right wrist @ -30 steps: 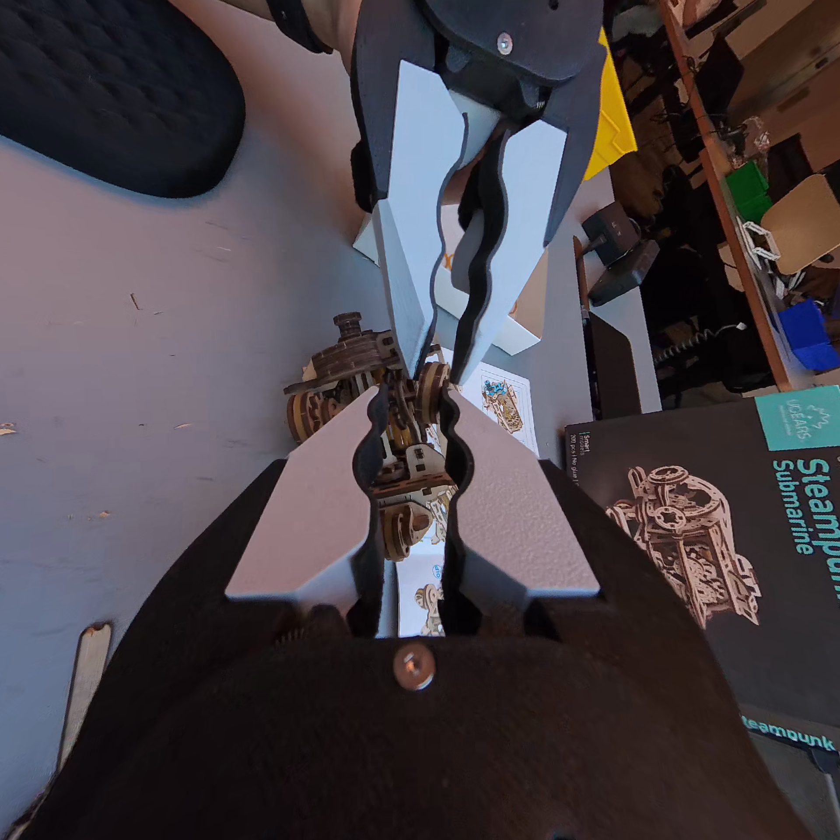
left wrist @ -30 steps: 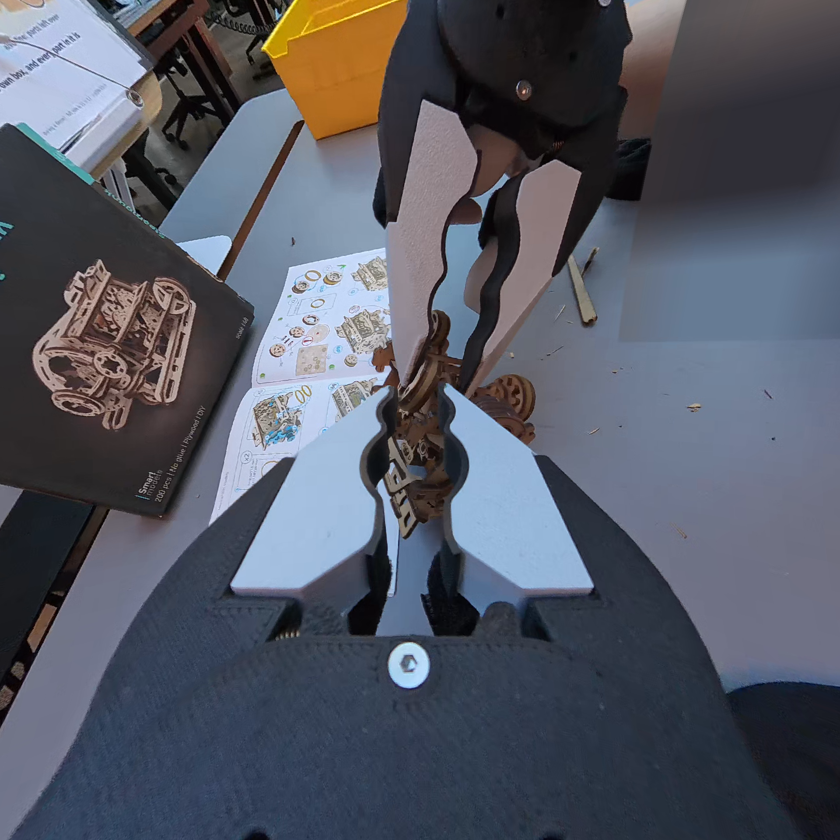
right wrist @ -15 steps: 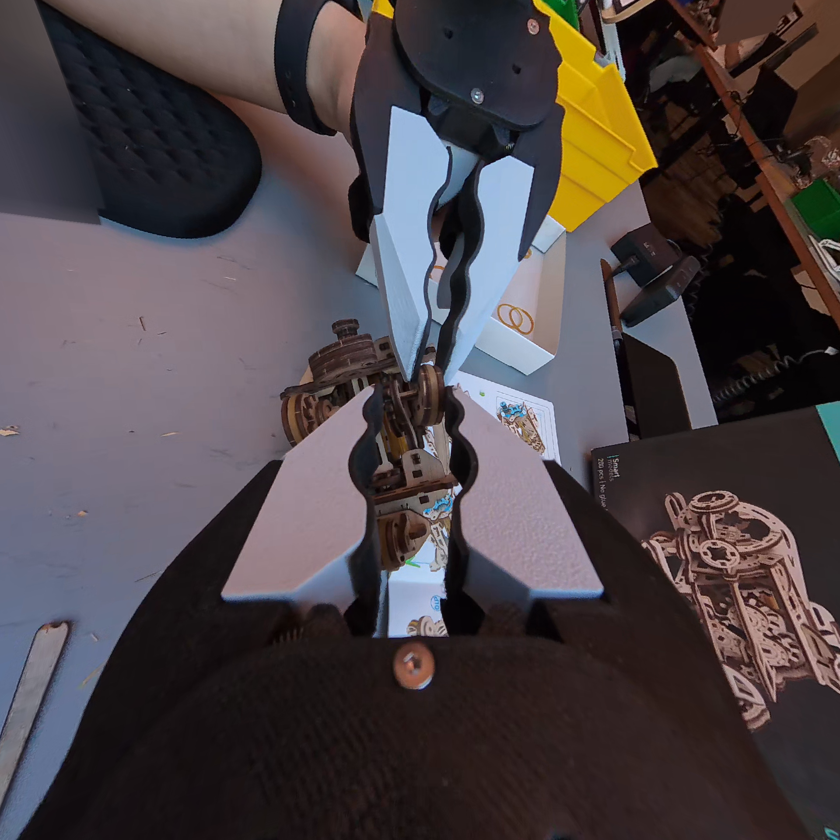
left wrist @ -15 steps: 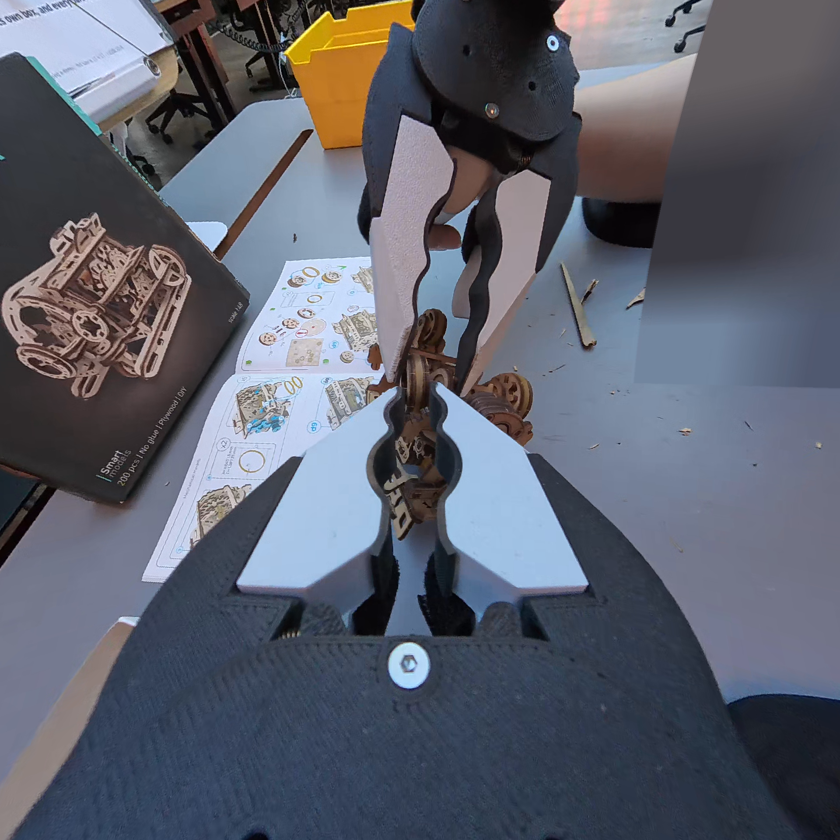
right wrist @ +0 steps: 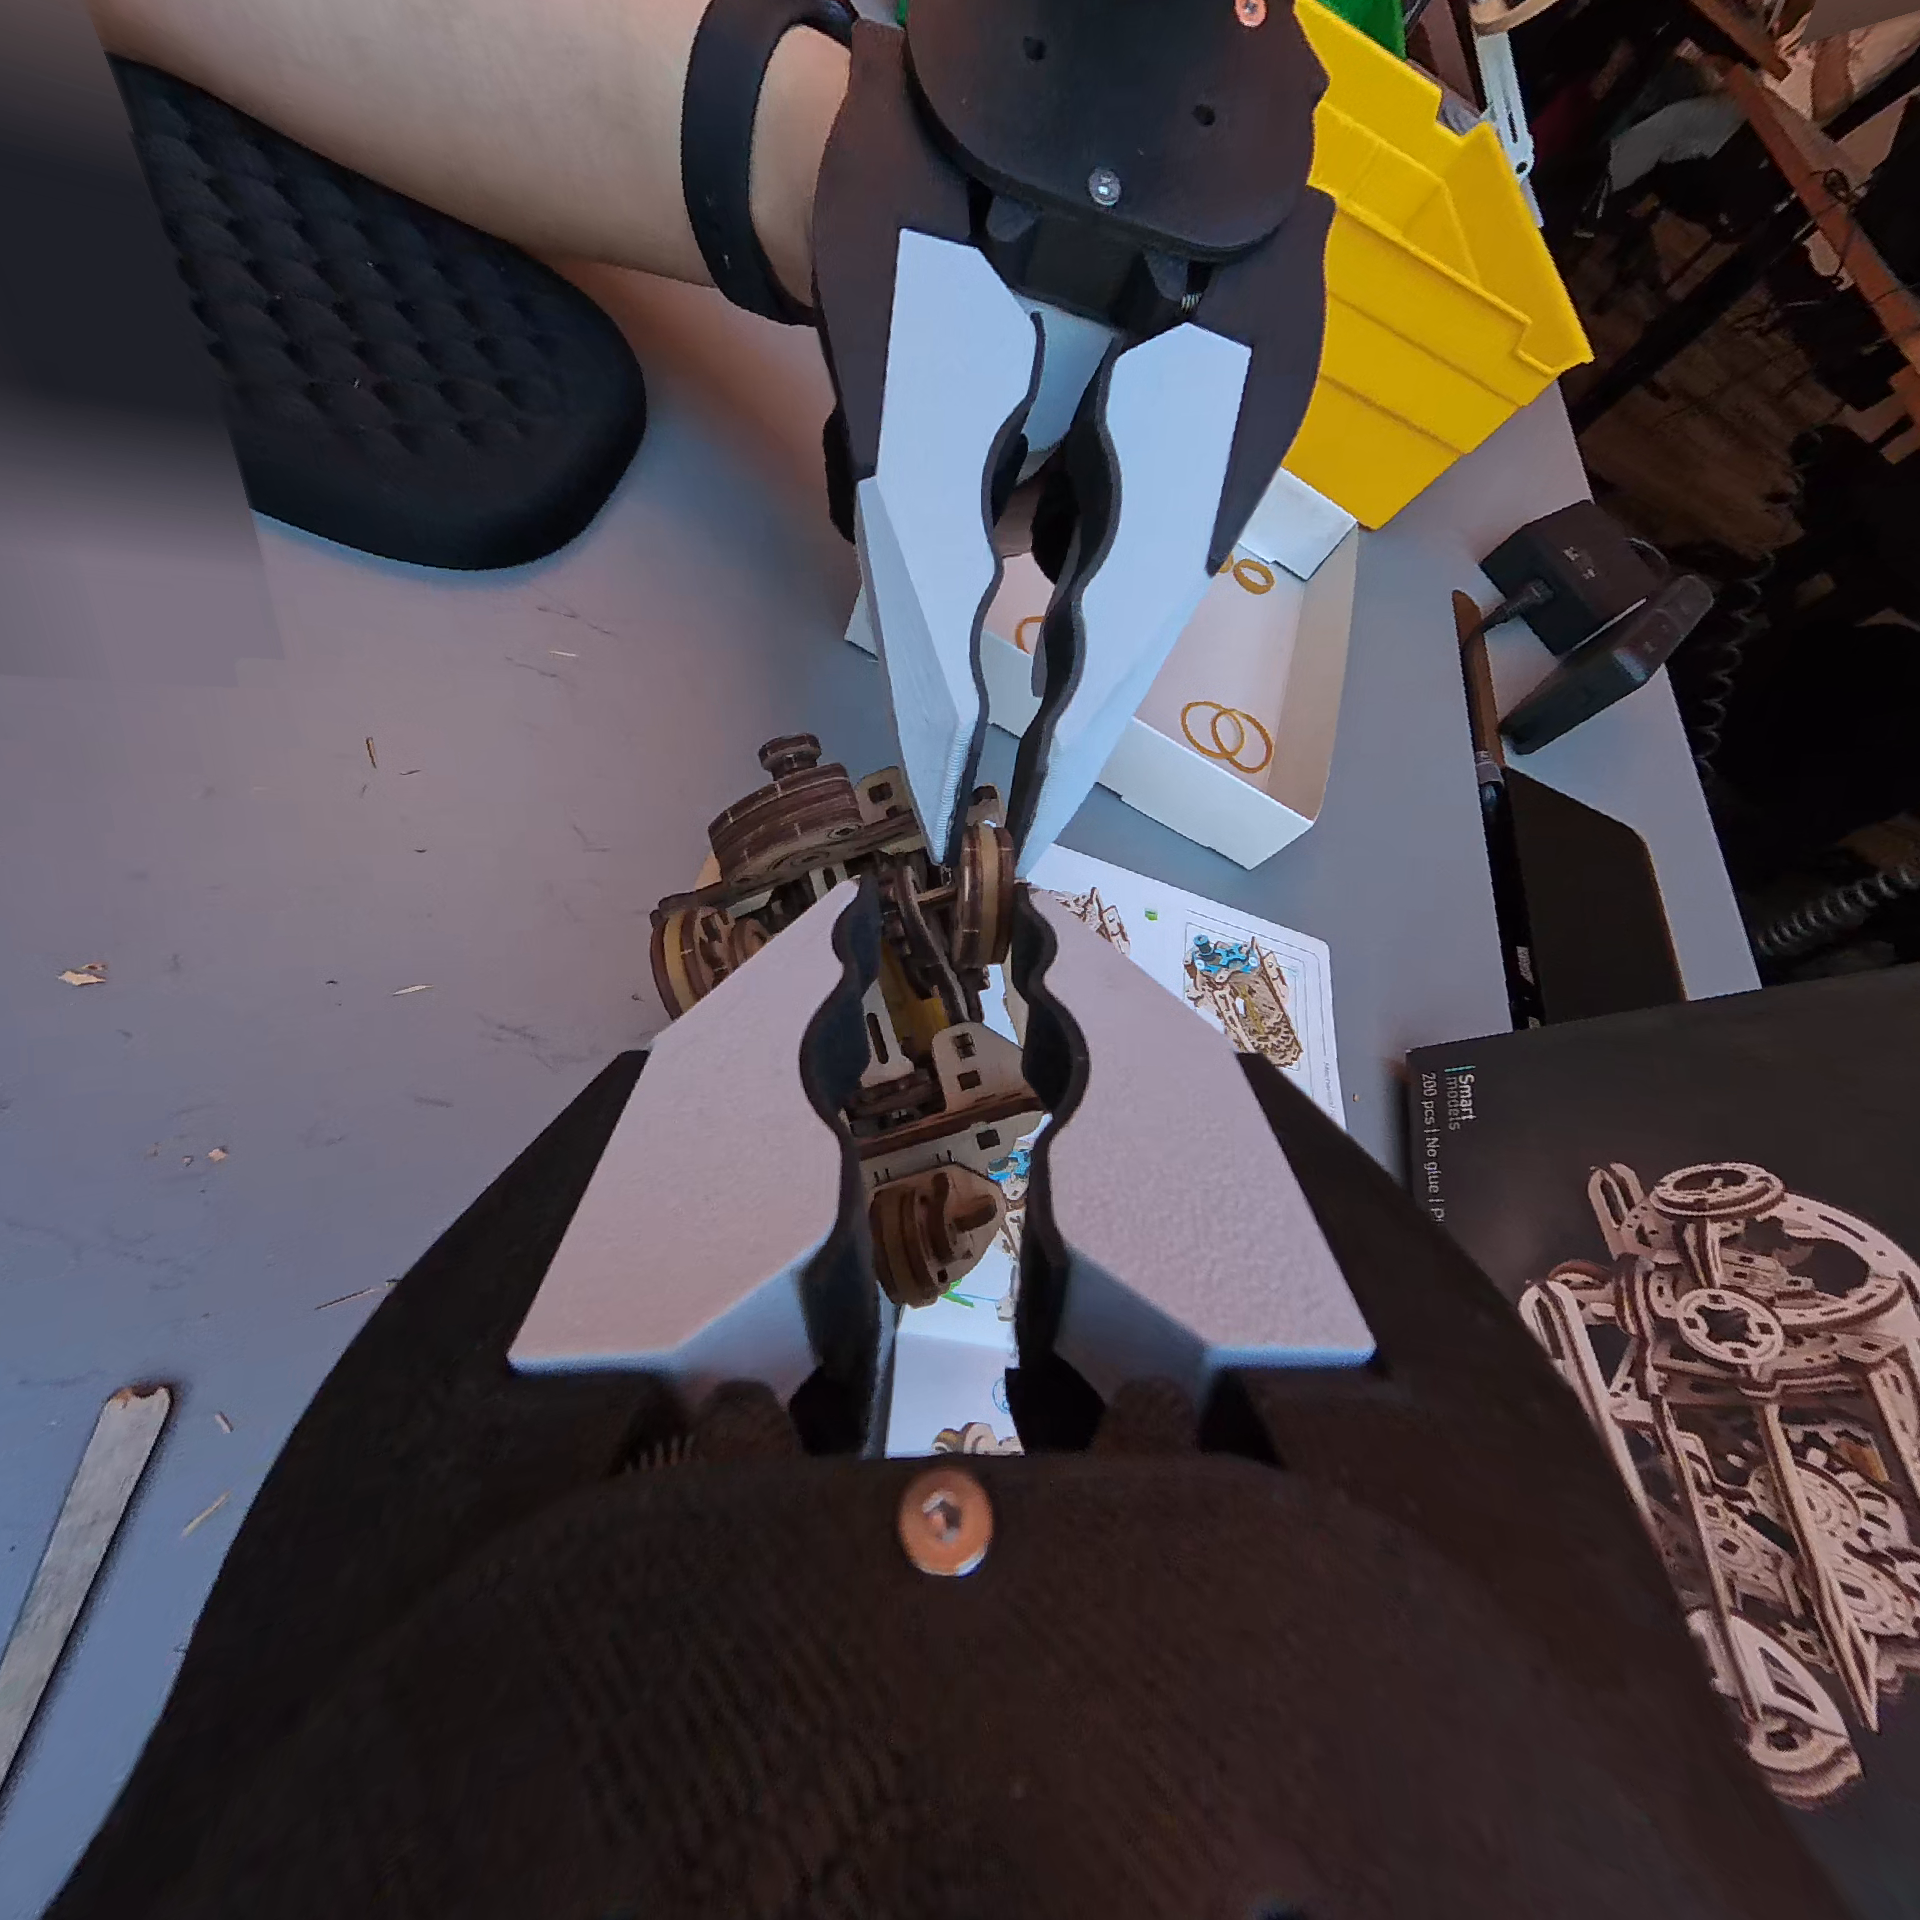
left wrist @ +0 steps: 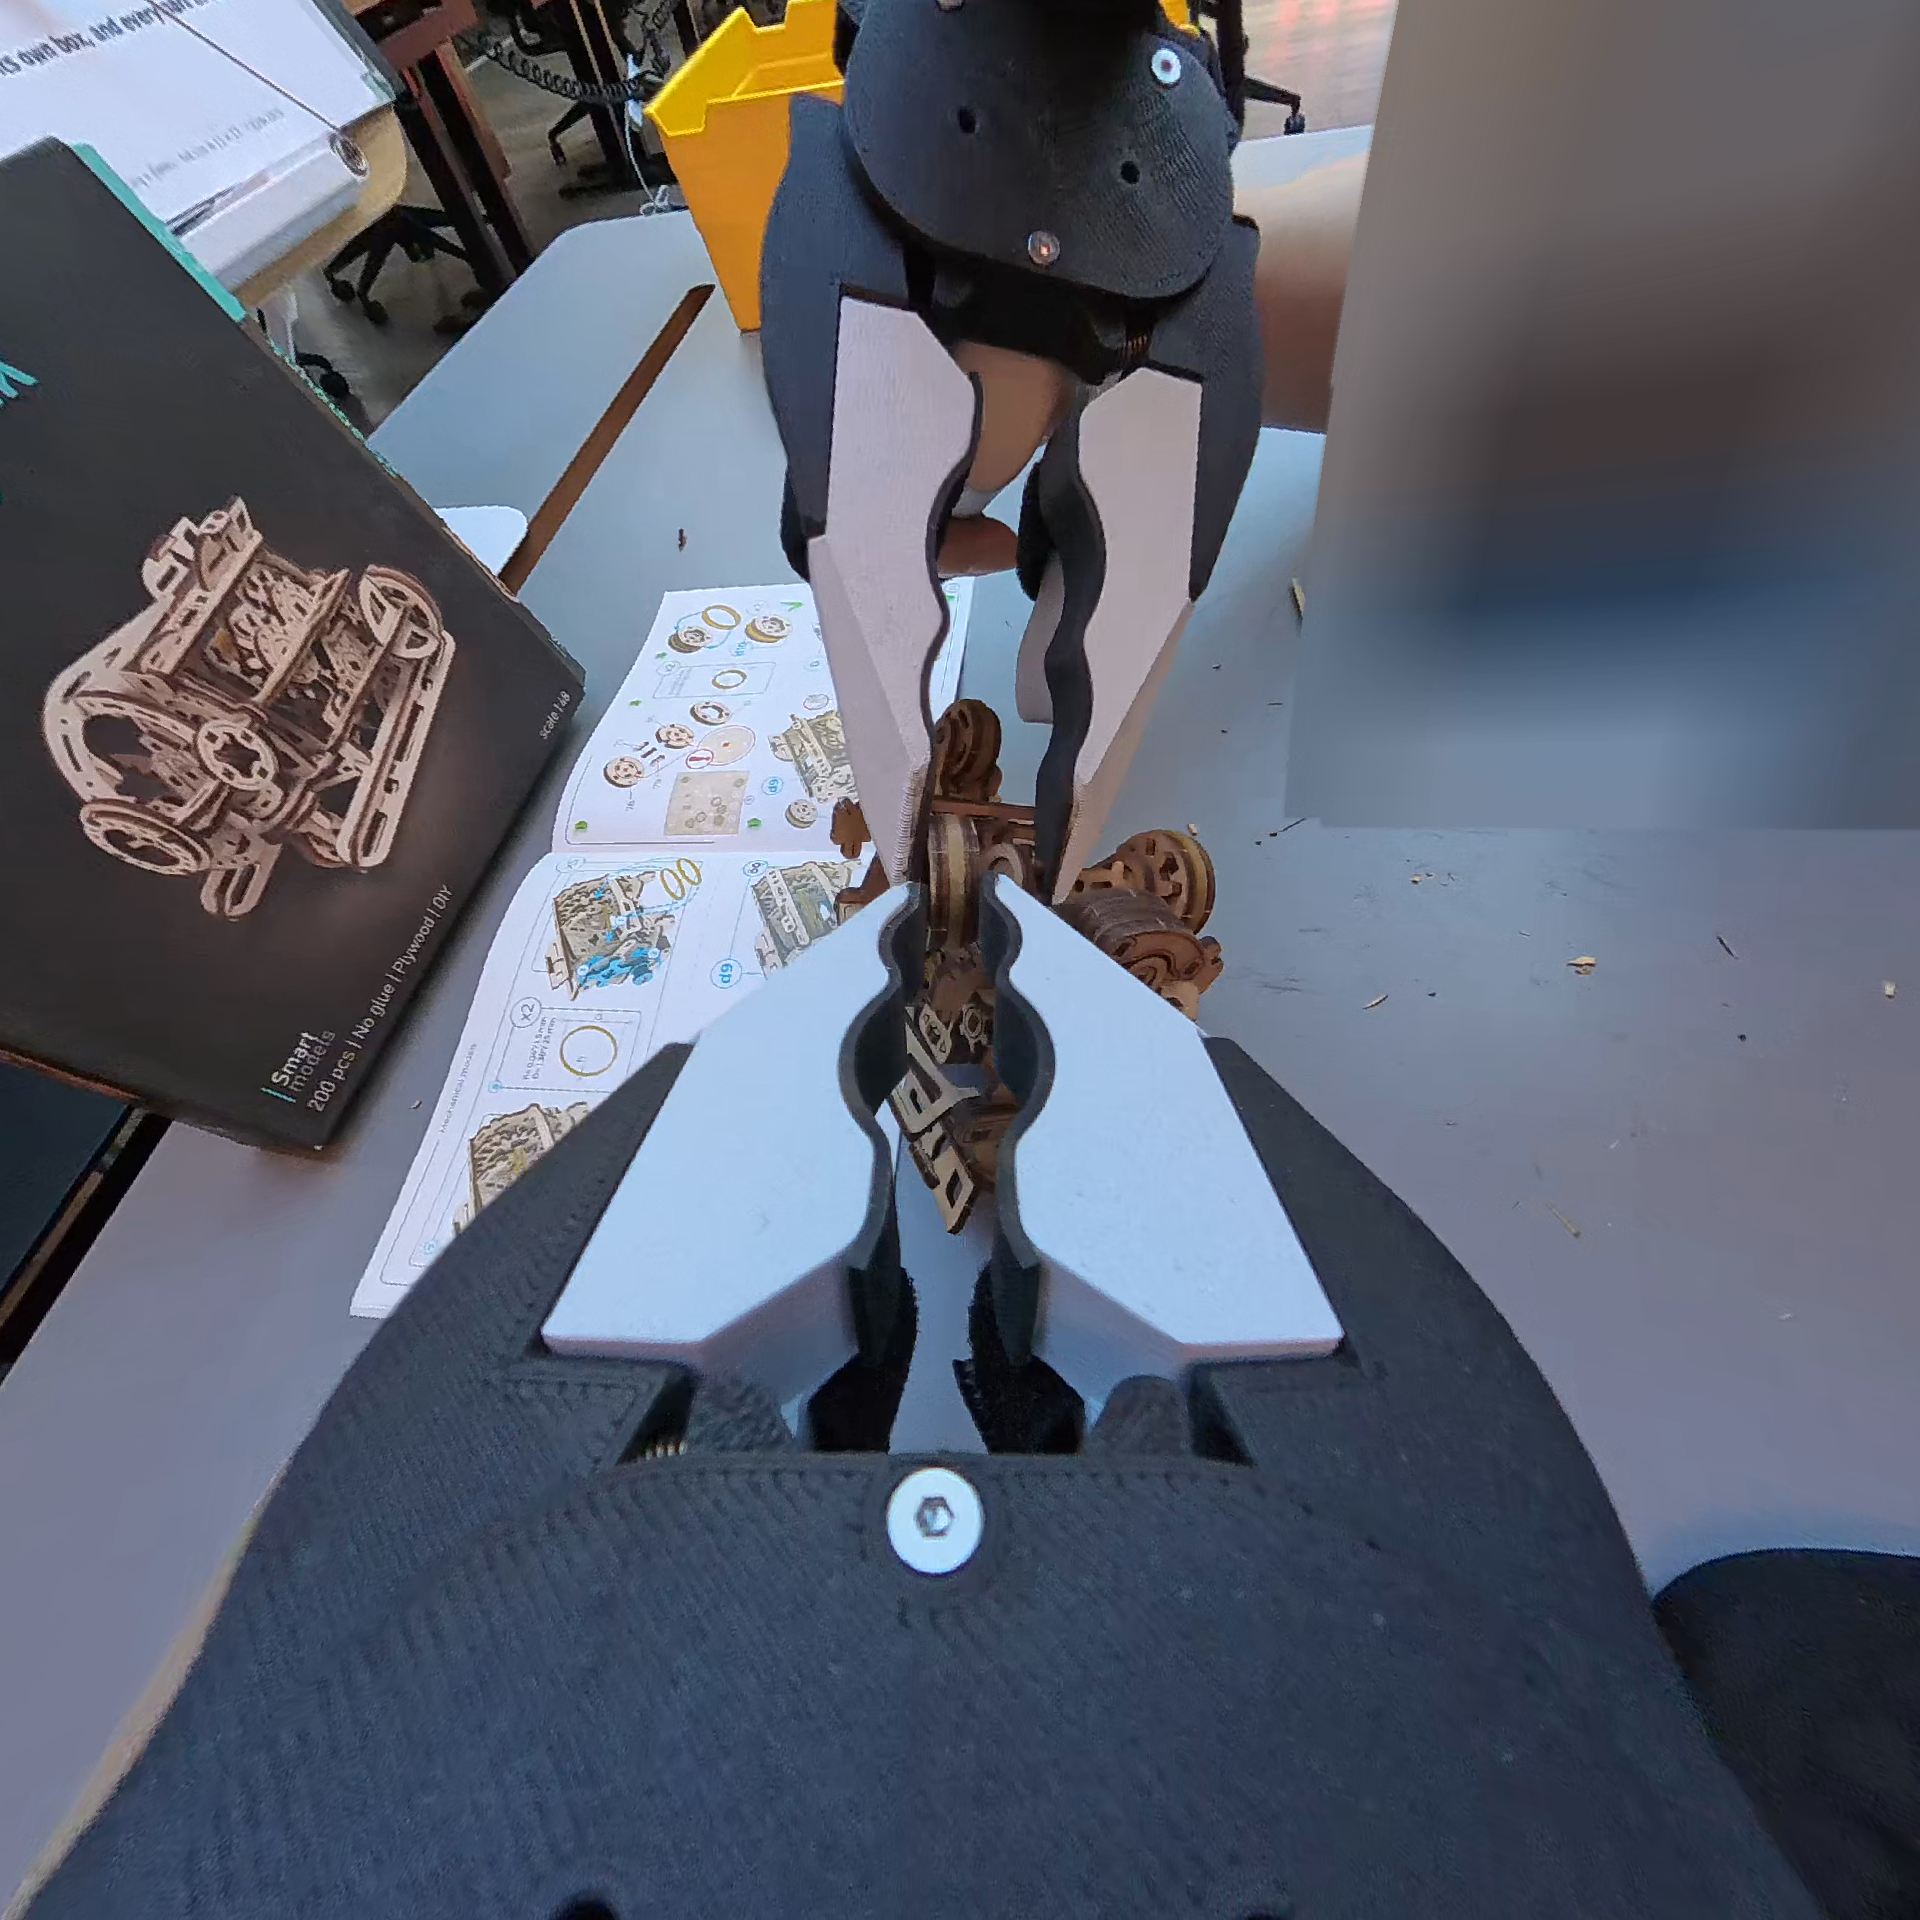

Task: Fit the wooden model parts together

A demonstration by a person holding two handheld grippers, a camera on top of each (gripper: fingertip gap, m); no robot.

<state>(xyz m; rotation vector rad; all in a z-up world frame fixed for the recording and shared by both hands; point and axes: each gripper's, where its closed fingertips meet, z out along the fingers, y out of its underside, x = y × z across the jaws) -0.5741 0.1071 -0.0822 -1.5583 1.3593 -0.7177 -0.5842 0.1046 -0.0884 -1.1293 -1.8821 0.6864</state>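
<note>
A brown wooden model (left wrist: 1143, 914) with gears and wheels is held between my two grippers just above the grey table (left wrist: 1558, 1091). My left gripper (left wrist: 948, 885) is shut on a round wooden wheel at the model's top end. My right gripper (left wrist: 982, 831) comes in from the far side, and its tips meet the same spot. In the right wrist view, my right gripper (right wrist: 940, 904) is shut around the model's body (right wrist: 935, 1091). There my left gripper (right wrist: 982, 847) pinches the wheel (right wrist: 982, 894) from above. The part of the model between the pads is hidden.
An open instruction booklet (left wrist: 665, 831) lies under the model, with a dark model box (left wrist: 208, 675) to its left. A yellow bin (right wrist: 1434, 312) and a white tray with rubber bands (right wrist: 1247, 727) stand beyond. A black padded rest (right wrist: 395, 343), a person's forearm (right wrist: 520, 135), a metal strip (right wrist: 73, 1538) and wood splinters are nearby. Only a small space, under 4 cm, lies between the two pairs of fingers.
Both grippers keep their hold on the model. Both views have tilted, so the yellow bin, the white tray and the forearm show more. The left gripper's tips look closer together.
</note>
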